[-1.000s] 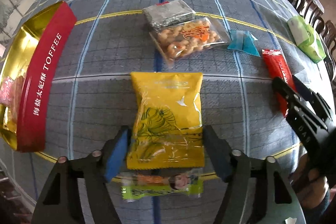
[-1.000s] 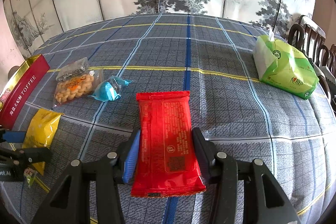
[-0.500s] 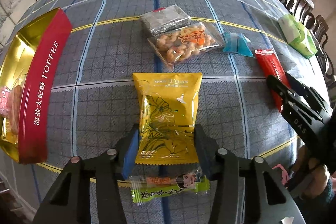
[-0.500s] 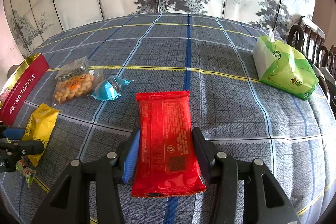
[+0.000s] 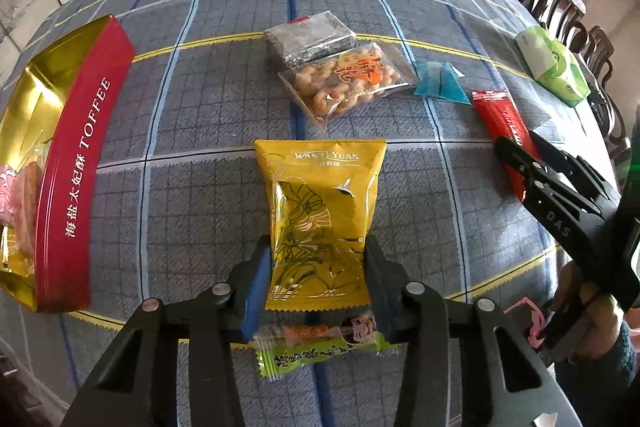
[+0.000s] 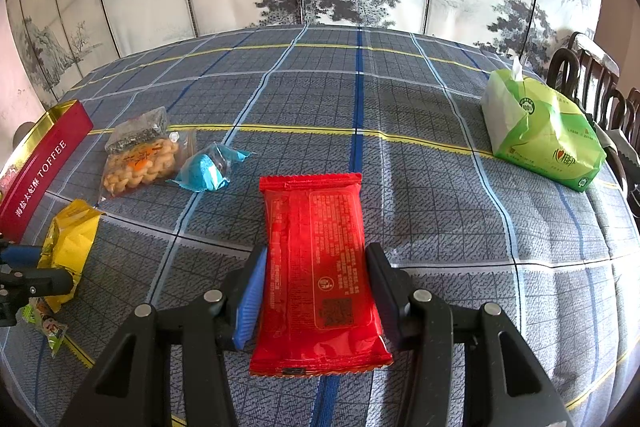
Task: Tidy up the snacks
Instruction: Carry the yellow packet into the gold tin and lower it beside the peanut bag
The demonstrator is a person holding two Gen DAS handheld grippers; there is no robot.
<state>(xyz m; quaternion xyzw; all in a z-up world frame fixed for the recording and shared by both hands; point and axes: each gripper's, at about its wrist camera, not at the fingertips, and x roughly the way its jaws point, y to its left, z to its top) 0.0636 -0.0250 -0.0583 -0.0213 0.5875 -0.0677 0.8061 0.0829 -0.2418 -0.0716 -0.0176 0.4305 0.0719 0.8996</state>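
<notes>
My left gripper [image 5: 318,261] is shut on the yellow snack bag [image 5: 320,211], its pads pinching the bag's lower half, held just above the table. The bag also shows in the right wrist view [image 6: 72,247]. My right gripper [image 6: 314,277] is shut on the red snack pack [image 6: 318,267], which shows in the left wrist view [image 5: 505,131] too. A red and gold toffee tin [image 5: 76,167] stands open at the left with sweets inside.
A small green candy wrapper [image 5: 320,345] lies under my left gripper. A clear bag of fried twists [image 5: 344,83], a dark packet [image 5: 308,37] and a blue wrapper [image 5: 438,83] lie mid-table. A green tissue pack [image 6: 540,135] lies at the right, chairs [image 6: 592,83] behind.
My left gripper has closed from open onto the yellow bag and lifted it, the view pulling back. The right gripper has stayed shut on the red pack.
</notes>
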